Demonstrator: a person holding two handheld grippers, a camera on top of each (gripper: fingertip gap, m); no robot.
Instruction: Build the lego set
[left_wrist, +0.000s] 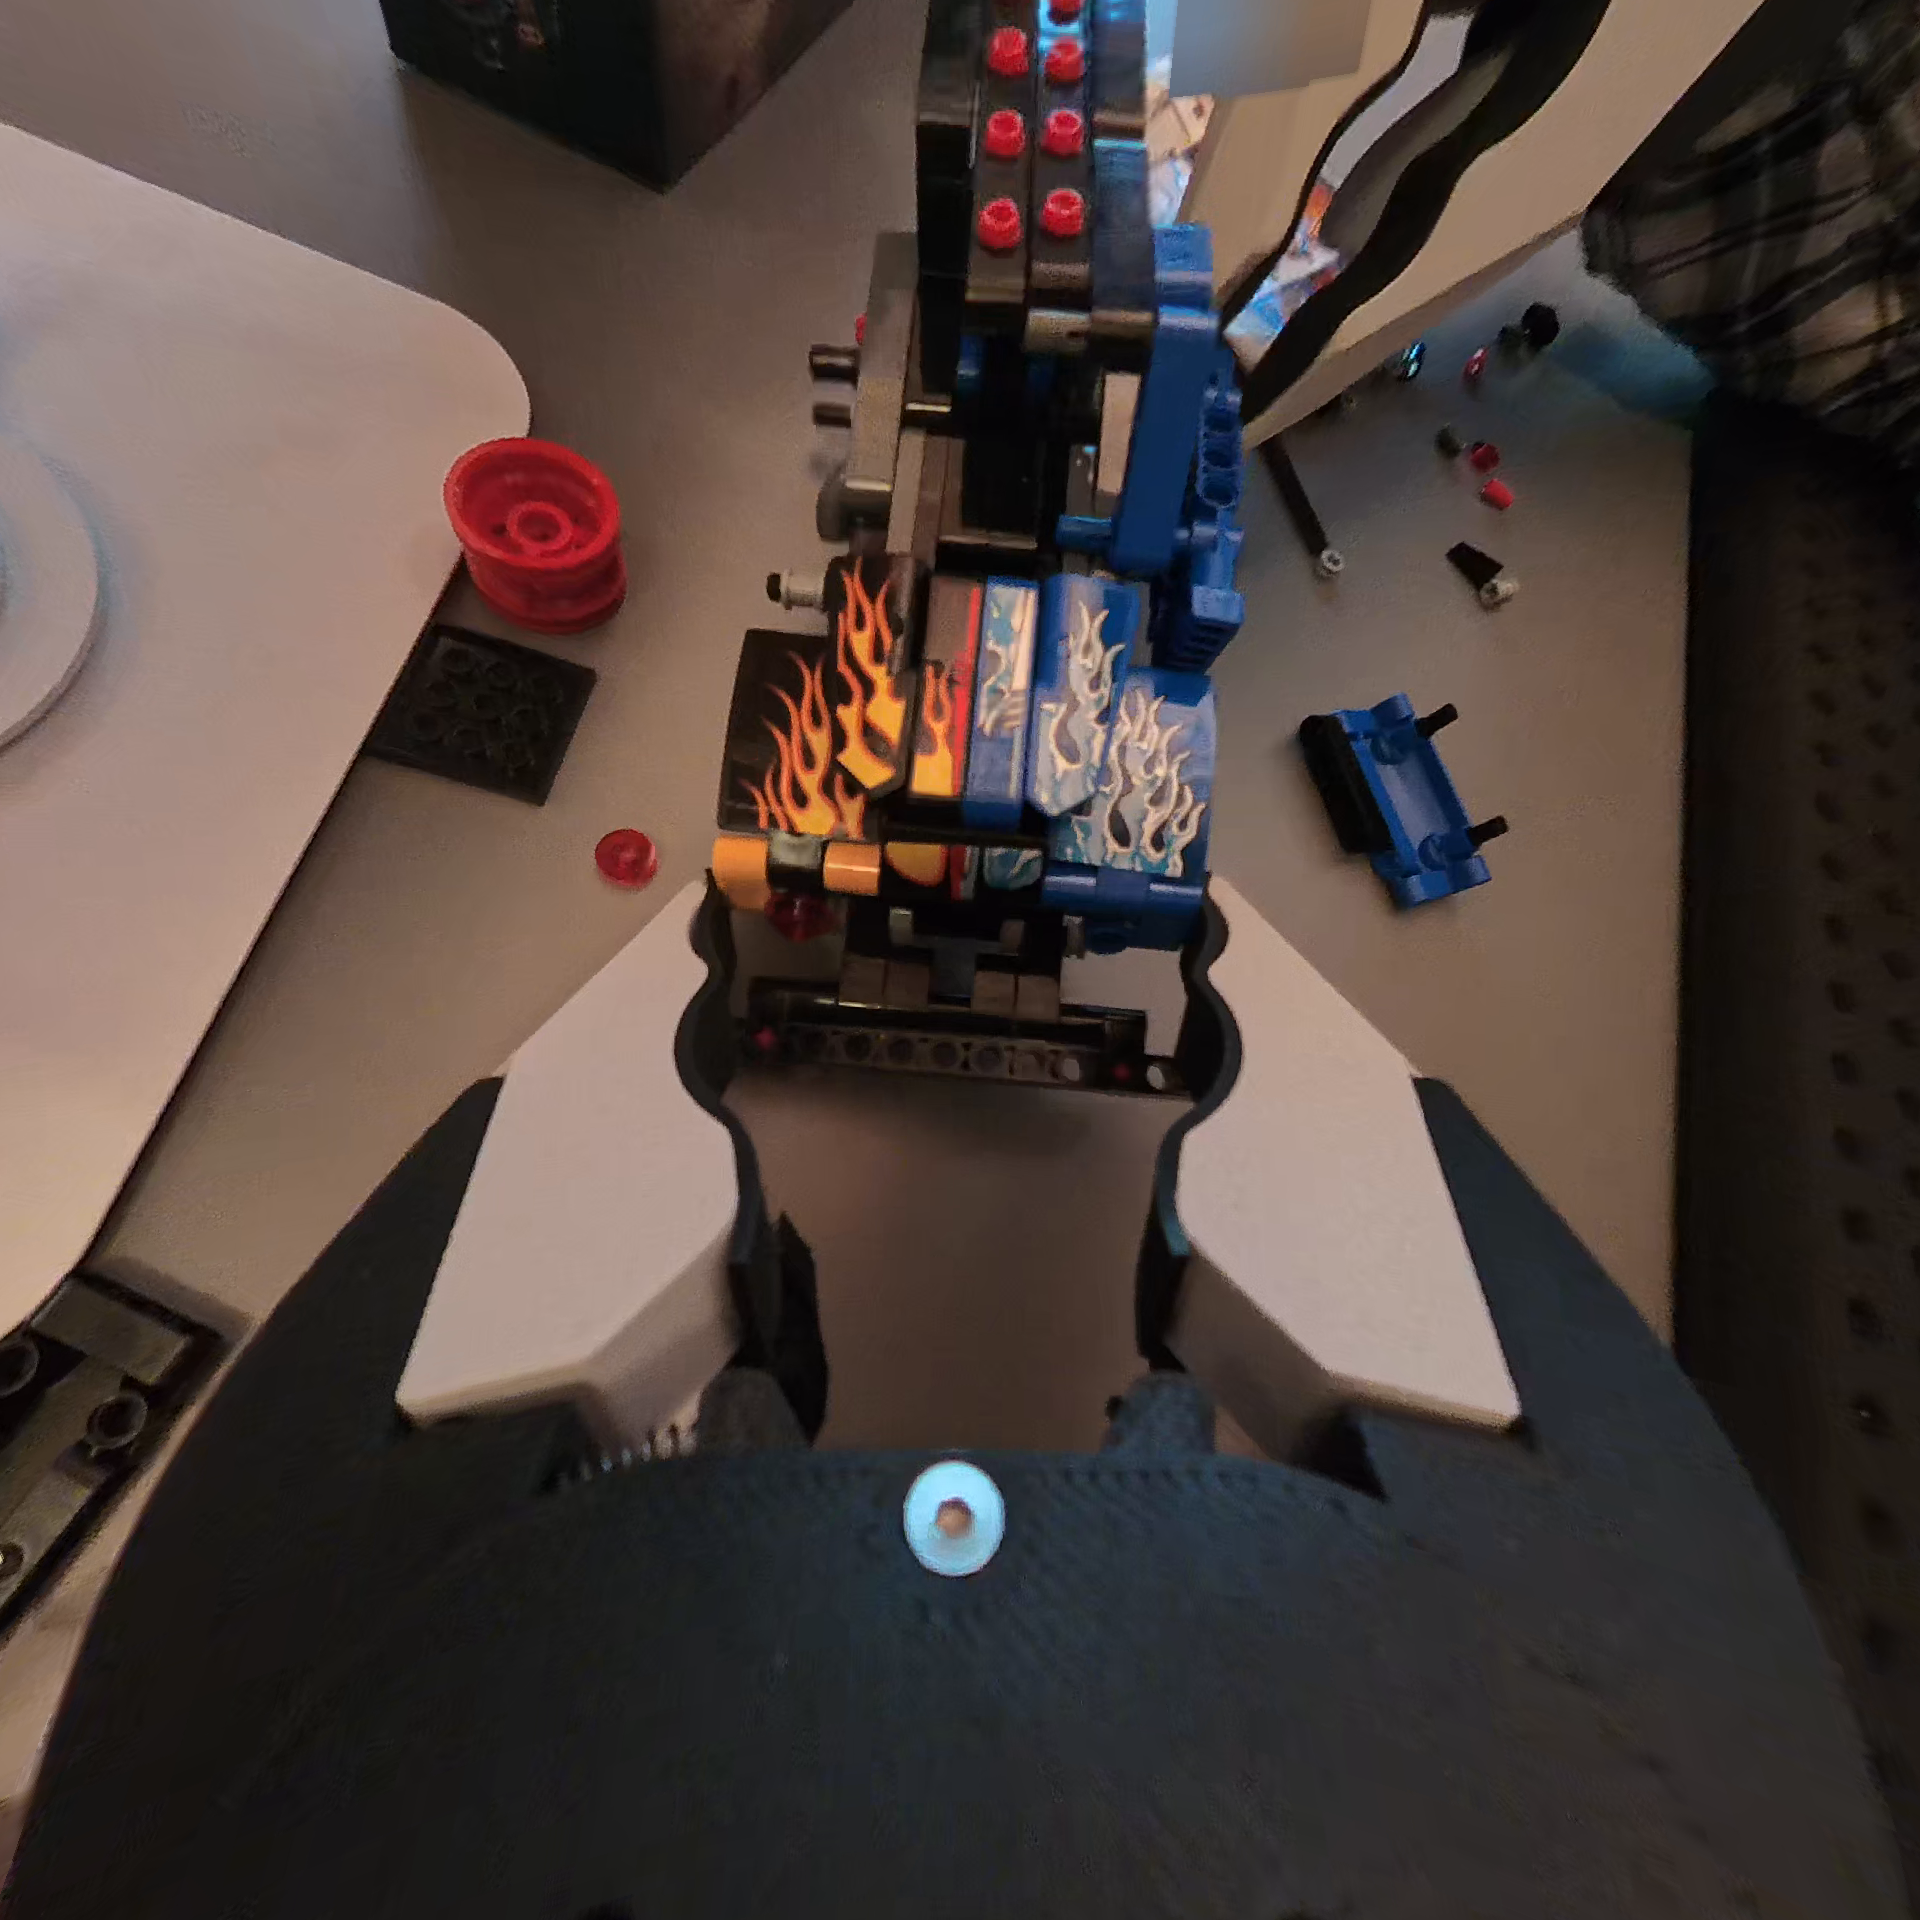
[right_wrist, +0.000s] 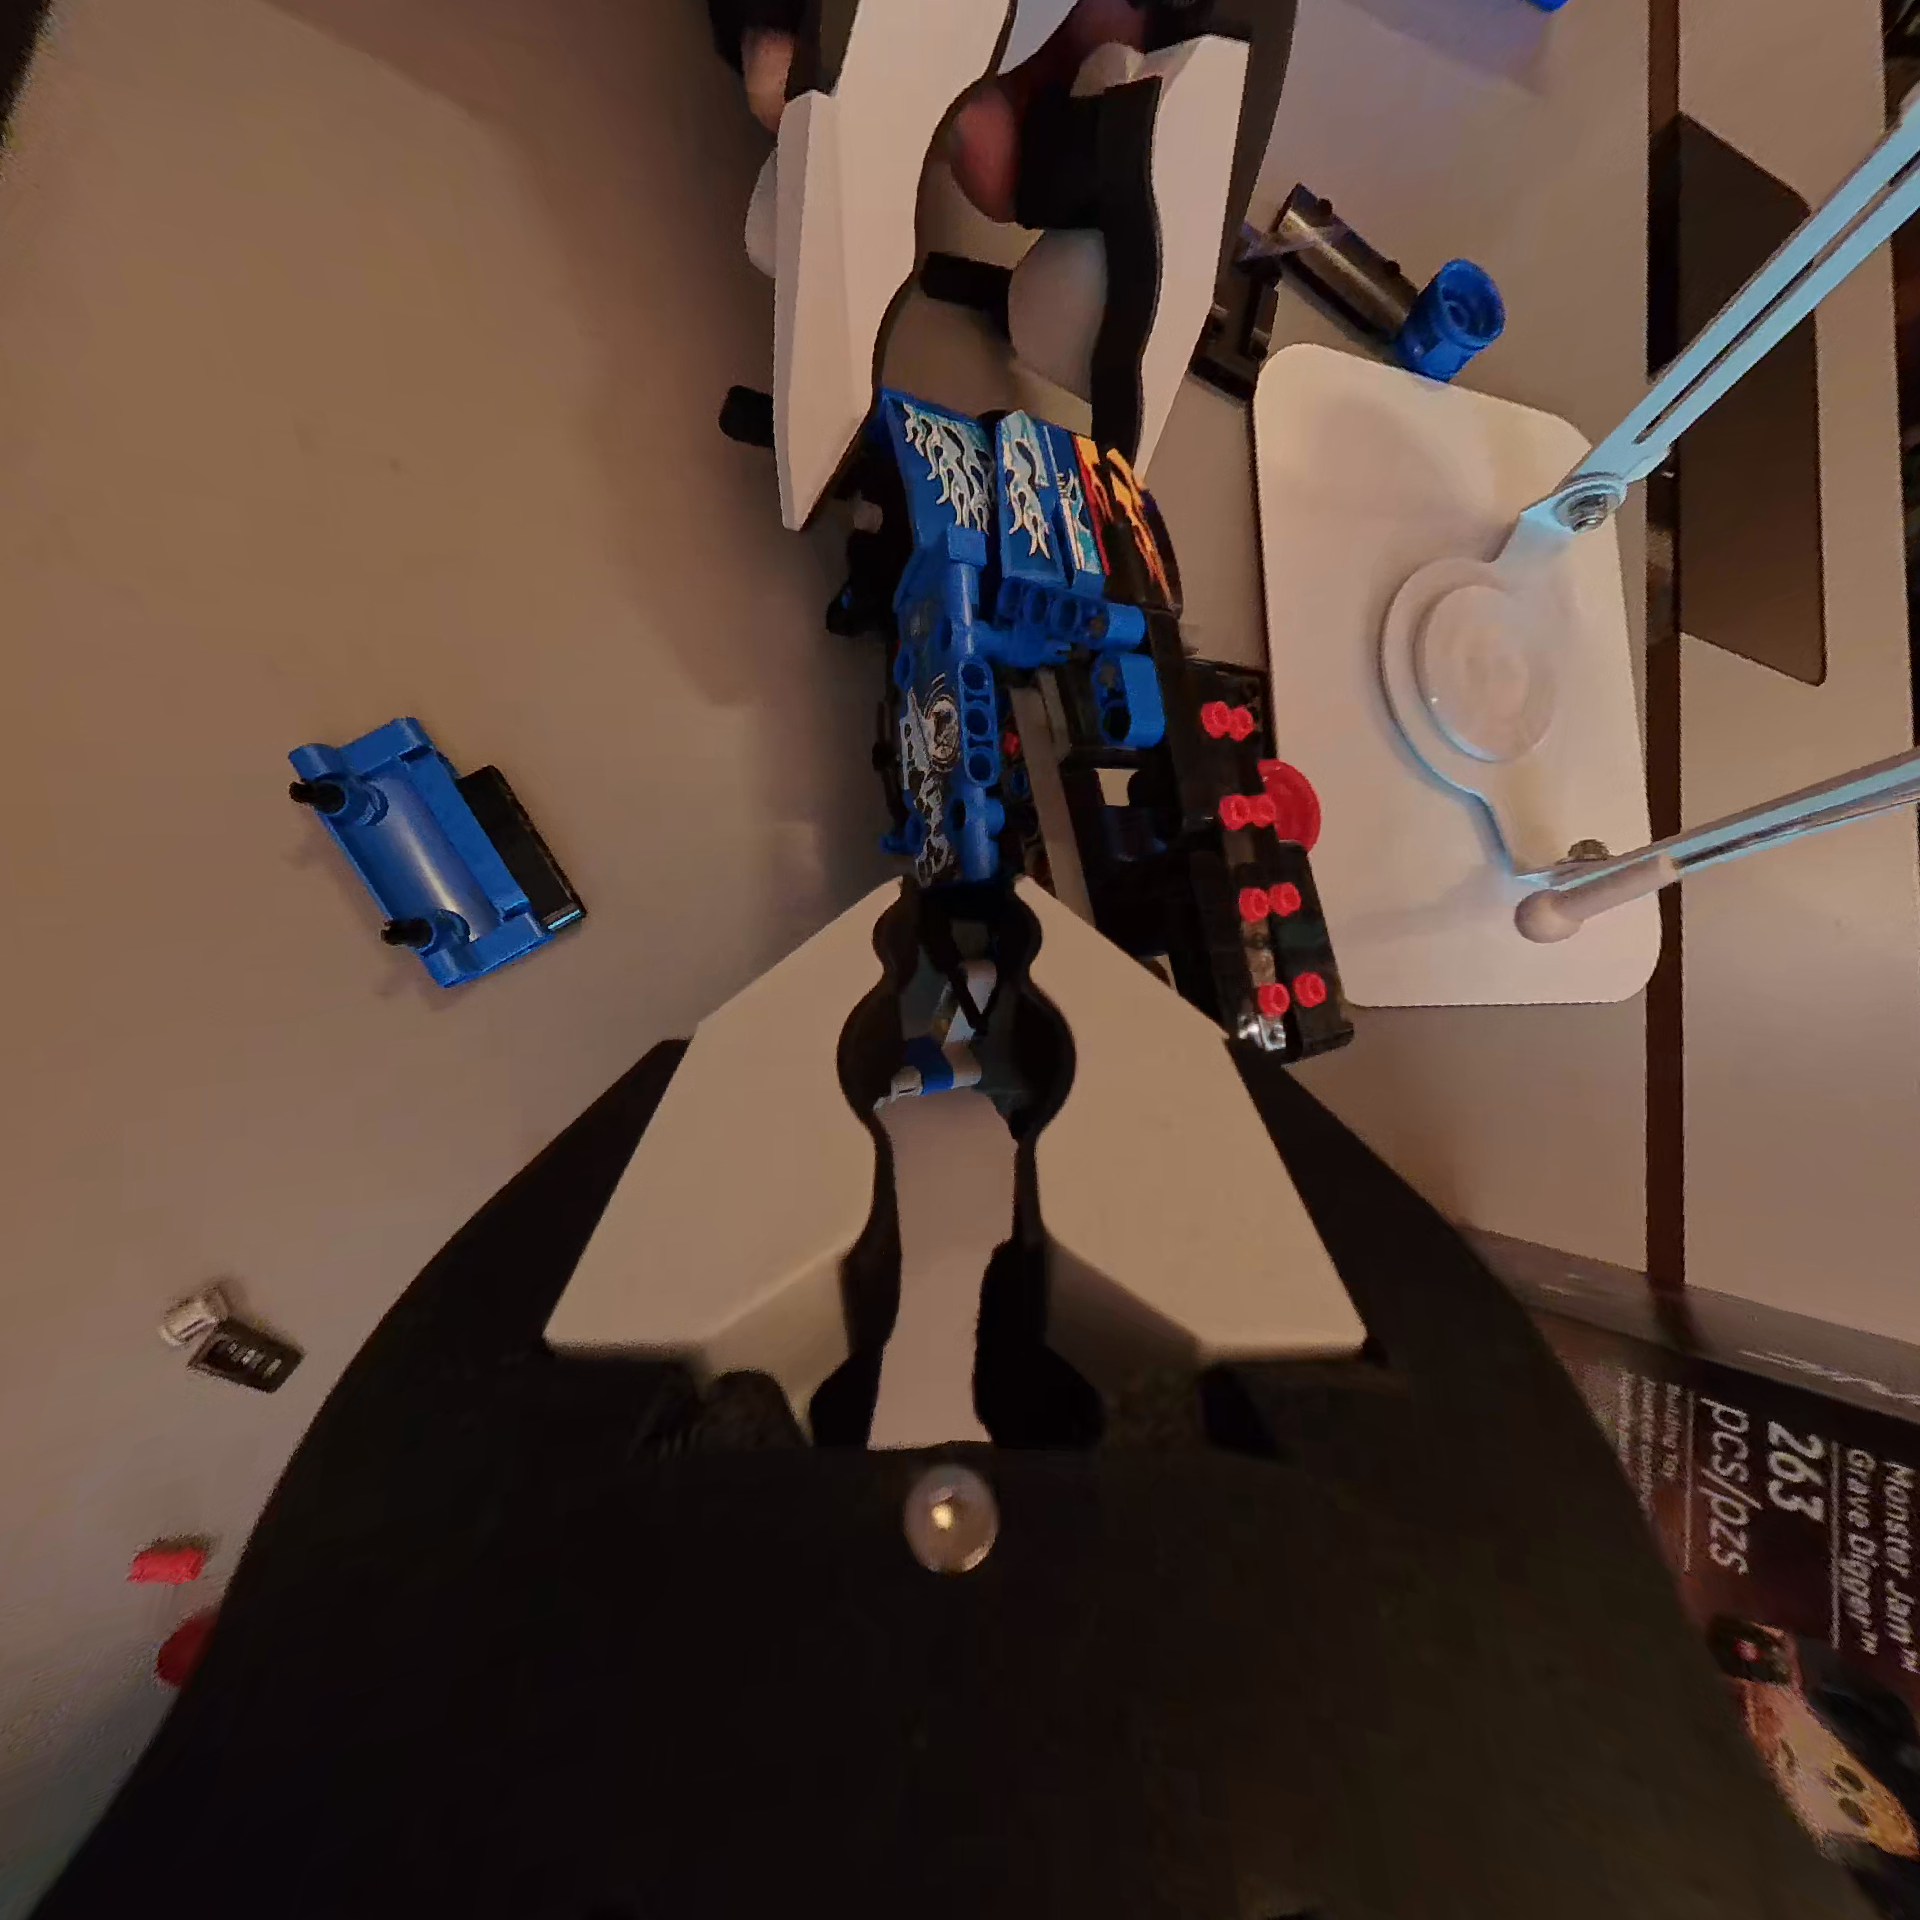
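The lego truck model (left_wrist: 966, 717) lies on the grey table; it is black and blue, with orange and white flame panels and red studs. My left gripper (left_wrist: 958, 925) is closed around its near end, and its pads touch both sides by the black beam (left_wrist: 956, 1049). In the right wrist view the model (right_wrist: 1039, 665) runs away from me, with the left gripper (right_wrist: 987, 312) at its far end. My right gripper (right_wrist: 961, 904) is nearly closed on the model's blue-and-white side part (right_wrist: 945, 1049). It also shows in the left wrist view (left_wrist: 1351, 239).
A loose blue-and-black sub-assembly (left_wrist: 1397, 800) (right_wrist: 436, 852) lies beside the model. A red wheel hub (left_wrist: 535, 535), a black plate (left_wrist: 483, 712) and a red round stud (left_wrist: 625, 857) lie left of it. A white lamp base (right_wrist: 1455, 675) and the set's box (right_wrist: 1787, 1610) stand close by. Small pieces (left_wrist: 1481, 478) are scattered. Some 10 cm of space lies between my two pairs of fingers.
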